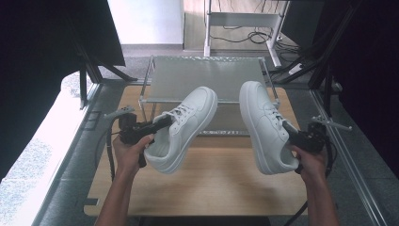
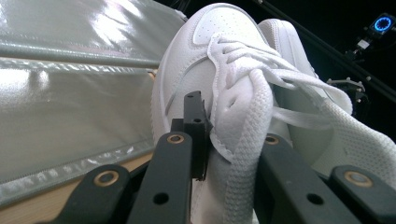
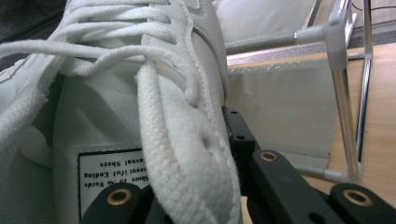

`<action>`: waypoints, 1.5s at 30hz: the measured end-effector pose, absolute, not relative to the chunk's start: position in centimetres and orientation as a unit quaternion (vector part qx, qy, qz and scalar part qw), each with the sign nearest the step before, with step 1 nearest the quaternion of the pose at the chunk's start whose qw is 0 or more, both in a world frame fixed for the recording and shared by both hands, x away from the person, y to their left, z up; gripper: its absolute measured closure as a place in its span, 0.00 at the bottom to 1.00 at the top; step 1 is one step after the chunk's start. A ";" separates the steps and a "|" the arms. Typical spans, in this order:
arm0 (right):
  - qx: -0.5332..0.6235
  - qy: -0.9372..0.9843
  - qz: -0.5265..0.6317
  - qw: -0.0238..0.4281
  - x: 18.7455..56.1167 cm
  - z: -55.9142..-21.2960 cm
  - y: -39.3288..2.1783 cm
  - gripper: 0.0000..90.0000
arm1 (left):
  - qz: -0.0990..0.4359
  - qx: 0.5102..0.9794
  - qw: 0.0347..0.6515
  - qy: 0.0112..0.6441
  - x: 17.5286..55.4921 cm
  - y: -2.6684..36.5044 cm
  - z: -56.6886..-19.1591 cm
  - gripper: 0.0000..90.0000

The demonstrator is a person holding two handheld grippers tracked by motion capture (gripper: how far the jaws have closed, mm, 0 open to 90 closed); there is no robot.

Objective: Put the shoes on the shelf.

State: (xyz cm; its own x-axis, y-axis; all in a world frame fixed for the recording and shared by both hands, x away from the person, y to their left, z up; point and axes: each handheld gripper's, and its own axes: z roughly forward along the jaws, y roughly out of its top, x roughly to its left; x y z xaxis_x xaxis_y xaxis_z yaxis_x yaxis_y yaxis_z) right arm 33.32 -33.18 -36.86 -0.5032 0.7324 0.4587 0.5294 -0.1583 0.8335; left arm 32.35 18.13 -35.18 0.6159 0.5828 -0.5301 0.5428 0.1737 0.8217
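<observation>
I hold a two-jaw claw in each hand above a wooden table [image 1: 207,183]. My left gripper [image 1: 162,123] is clamped narrowly on the collar of the left white sneaker [image 1: 186,127]; in the left gripper view one jaw sits outside the collar and the other inside the opening, the padded edge pinched between them. This shoe hangs clear of the table, its long axis running from the heel at my claw toward the toe at about one o'clock. My right gripper [image 1: 291,132] grips the right white sneaker [image 1: 263,125] the same way, jaws nearly closed on its collar, toe pointing to about eleven o'clock, sole facing outward to the right. The two toes lean toward each other but stay apart. Farther off, at twelve o'clock, stands a low metal shoe rack [image 1: 207,77] with a pale fabric shelf, its front rail just beyond both toes. Each shoe is nearest its own hand; the shelf top looks bare, with open room above it for both shoes, I judge
</observation>
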 end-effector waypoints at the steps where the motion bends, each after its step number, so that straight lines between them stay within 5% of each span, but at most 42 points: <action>1: 0.490 0.644 0.580 0.090 33.5 -36.5 -33.1 0.95 | 0.014 0.639 0.631 0.439 32.6 18.3 -35.1 0.91; 45: 0.504 0.654 0.551 0.119 43.8 -26.7 -28.0 0.96 | 0.060 0.608 0.638 0.468 42.3 18.4 -27.2 0.91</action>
